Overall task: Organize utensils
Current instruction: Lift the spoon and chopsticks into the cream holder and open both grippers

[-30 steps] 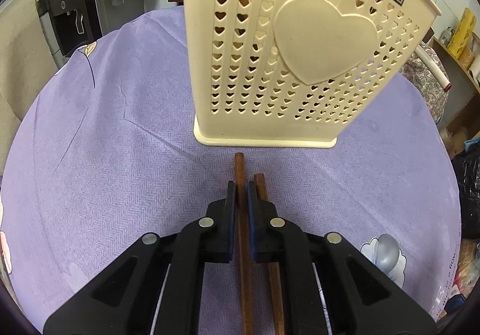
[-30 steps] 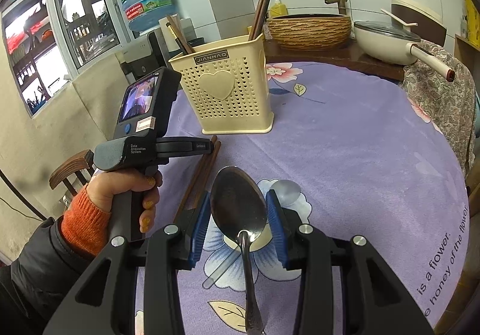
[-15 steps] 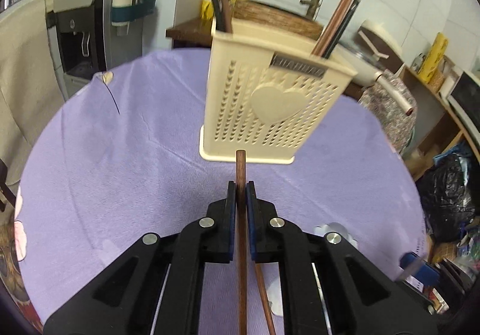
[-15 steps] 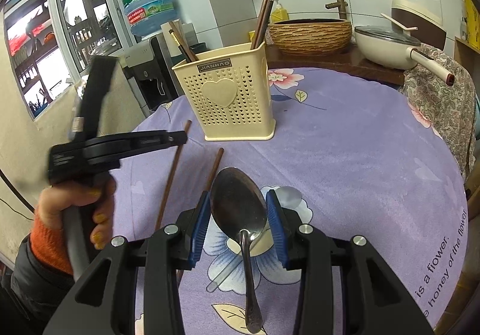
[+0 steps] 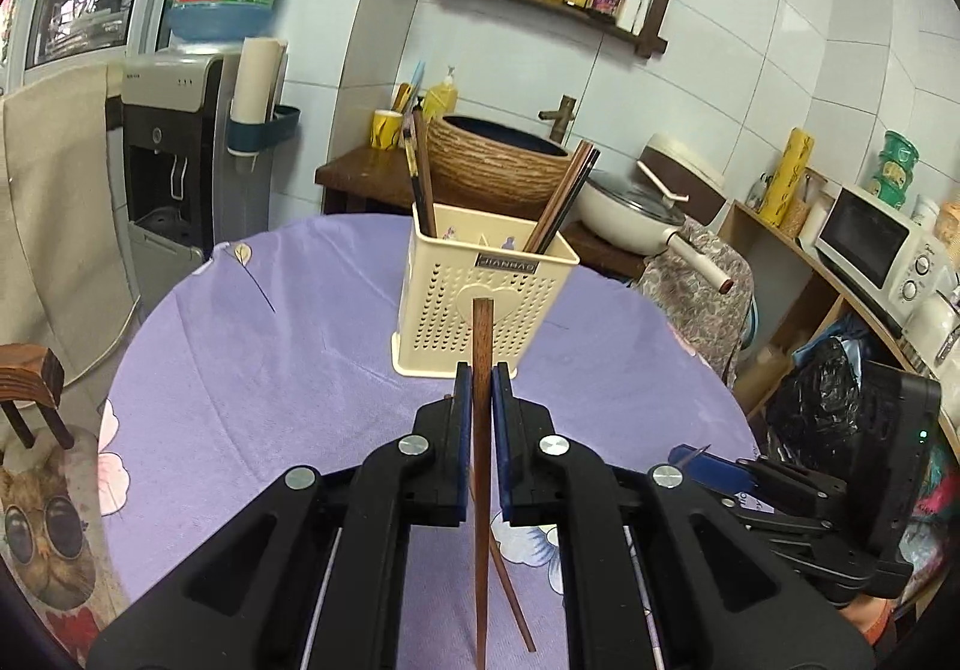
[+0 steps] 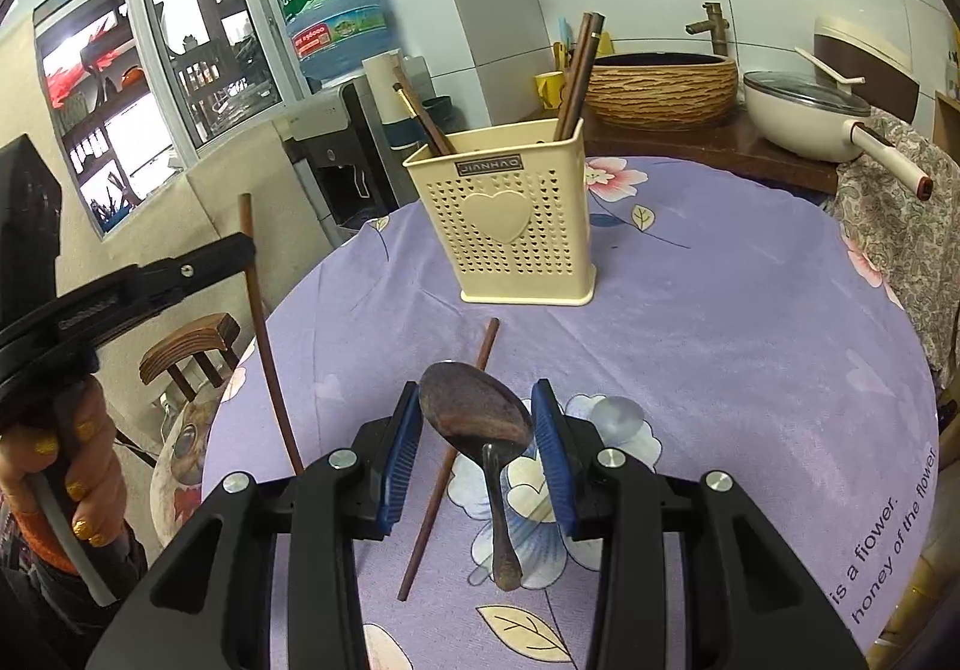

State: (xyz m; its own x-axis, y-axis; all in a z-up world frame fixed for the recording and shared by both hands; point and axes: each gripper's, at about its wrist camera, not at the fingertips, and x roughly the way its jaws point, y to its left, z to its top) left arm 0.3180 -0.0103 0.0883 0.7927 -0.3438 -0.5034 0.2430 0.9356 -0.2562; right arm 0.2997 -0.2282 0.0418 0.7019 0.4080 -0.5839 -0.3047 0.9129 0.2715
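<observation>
Purple tablecloth (image 6: 720,310): my left gripper (image 5: 478,388) pinches stiff, light chopstick (image 5: 482,370) near top; right gripper (image 6: 477,424) clamps slick spoon (image 6: 474,418) by bowl.

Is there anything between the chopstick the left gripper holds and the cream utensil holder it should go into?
Nothing visible. The left gripper holds the chopstick above the table, and only bare purple tablecloth lies before the utensil holder.

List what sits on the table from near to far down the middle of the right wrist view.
Right gripper shut on the metal spoon → loose wooden chopstick lying on the purple tablecloth → cream utensil holder with chopsticks standing in it.
</observation>
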